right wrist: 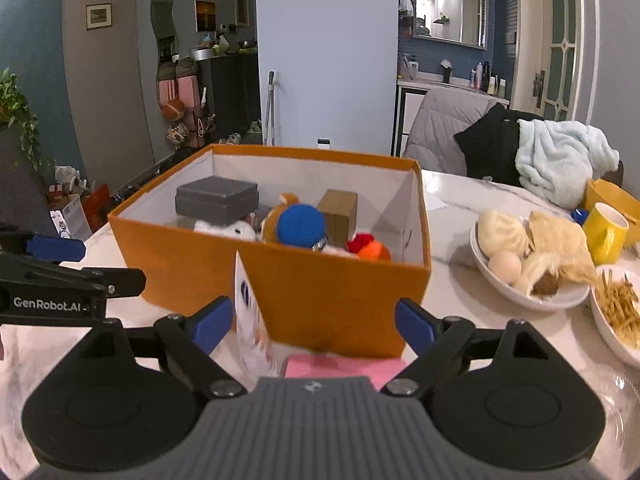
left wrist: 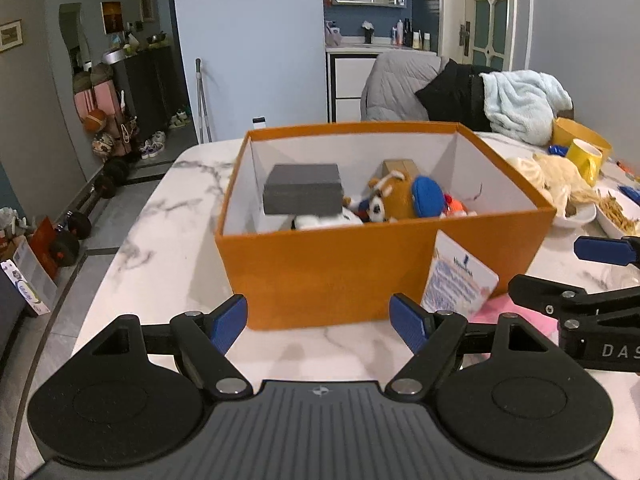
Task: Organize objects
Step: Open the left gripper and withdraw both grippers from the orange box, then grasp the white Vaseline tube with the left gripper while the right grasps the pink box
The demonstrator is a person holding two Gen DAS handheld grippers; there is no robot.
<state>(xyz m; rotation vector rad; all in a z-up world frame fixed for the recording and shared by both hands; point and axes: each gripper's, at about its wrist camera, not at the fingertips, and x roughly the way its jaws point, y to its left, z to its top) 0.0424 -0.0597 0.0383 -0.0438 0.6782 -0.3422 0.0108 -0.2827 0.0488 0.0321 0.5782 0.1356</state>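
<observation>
Orange box (left wrist: 340,272) long axis crosswise — card (left wrist: 460,280) leaning upright | left gripper (left wrist: 320,324), right gripper (right wrist: 314,326) — both spread, empty

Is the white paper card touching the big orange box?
Touching. In the left wrist view, the white printed card stands tilted, its top edge resting against the orange cardboard box's front wall.

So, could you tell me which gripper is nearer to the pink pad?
Right. The right gripper hangs open directly over the pink pad, which lies between its fingers by the orange box. The left gripper, also open, sits off to the pad's left.
</observation>
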